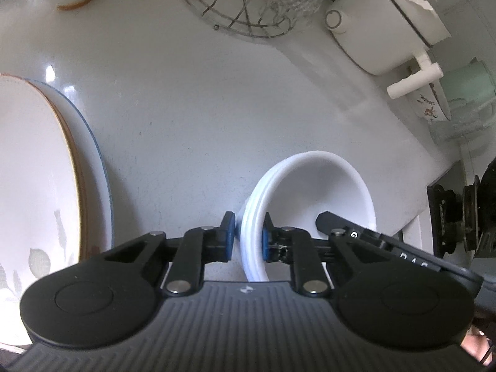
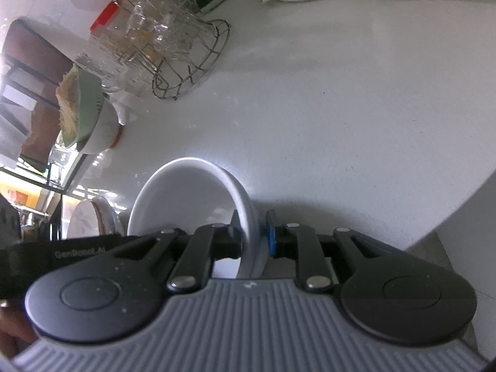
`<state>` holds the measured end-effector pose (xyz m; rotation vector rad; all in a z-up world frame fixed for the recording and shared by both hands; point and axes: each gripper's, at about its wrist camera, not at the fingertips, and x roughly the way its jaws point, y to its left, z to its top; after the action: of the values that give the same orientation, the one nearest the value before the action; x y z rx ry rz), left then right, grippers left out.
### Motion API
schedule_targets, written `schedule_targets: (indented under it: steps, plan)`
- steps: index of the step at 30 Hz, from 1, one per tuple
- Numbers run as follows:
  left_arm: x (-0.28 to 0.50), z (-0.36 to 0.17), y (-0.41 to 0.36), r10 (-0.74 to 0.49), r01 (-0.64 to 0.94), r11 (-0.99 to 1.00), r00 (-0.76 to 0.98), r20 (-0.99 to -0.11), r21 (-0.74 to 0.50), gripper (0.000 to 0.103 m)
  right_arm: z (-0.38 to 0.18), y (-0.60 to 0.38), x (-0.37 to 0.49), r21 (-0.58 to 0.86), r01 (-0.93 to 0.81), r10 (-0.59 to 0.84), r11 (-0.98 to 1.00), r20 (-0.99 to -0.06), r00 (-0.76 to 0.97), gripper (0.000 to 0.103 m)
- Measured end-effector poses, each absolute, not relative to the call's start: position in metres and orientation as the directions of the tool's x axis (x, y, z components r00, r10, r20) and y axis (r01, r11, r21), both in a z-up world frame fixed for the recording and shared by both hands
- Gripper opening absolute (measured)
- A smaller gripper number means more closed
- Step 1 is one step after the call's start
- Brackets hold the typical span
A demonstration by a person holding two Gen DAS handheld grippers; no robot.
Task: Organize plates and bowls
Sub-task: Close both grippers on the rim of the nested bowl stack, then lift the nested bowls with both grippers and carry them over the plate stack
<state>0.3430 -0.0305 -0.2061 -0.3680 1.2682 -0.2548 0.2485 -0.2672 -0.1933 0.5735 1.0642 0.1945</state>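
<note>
Presently catalogued, largest first. White countertop: a bare stretch spreads ahead of both grippers. Stacked plates: to the left of the left gripper, a gold-rimmed plate over a blue-rimmed one, flat and wide. Stack of white bowls: nested, several rims showing, directly between the two grippers and near the counter's edge. Left gripper: jaws narrow, blue pads pressed on the stack's rim wall from outside and inside. Right gripper: likewise narrowed, clamped over the opposite rim.

Handling note: the bowls look glazed, hence stiff, slippery and likely to chip; as a stack they are probably heavy for one pinch. The rim is the only available hold, and opposite grips should steady the load. Tilting could let the inner bowls slide.
</note>
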Motion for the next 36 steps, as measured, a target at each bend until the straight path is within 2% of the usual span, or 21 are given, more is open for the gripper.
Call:
schedule_targets:
  steps: [13, 22, 36]
  plan:
    - [0.331, -0.164, -0.035, -0.352, 0.048, 0.934, 0.284, -0.892, -0.353, 0.020, -0.165, -0.269, 0.229, 0.578, 0.150, 0.432, 0.802, -0.736, 0.521, 0.020]
    - [0.321, -0.130, -0.045, -0.373, 0.113, 0.928, 0.274, -0.886, -0.356, 0.020, -0.137, -0.277, 0.207, 0.598, 0.203, 0.398, 0.776, -0.713, 0.577, 0.020]
    - [0.308, -0.082, -0.017, -0.385, 0.105, 0.923, 0.302, -0.872, -0.371, 0.020, -0.093, -0.257, 0.196, 0.579, 0.125, 0.406, 0.806, -0.694, 0.594, 0.020]
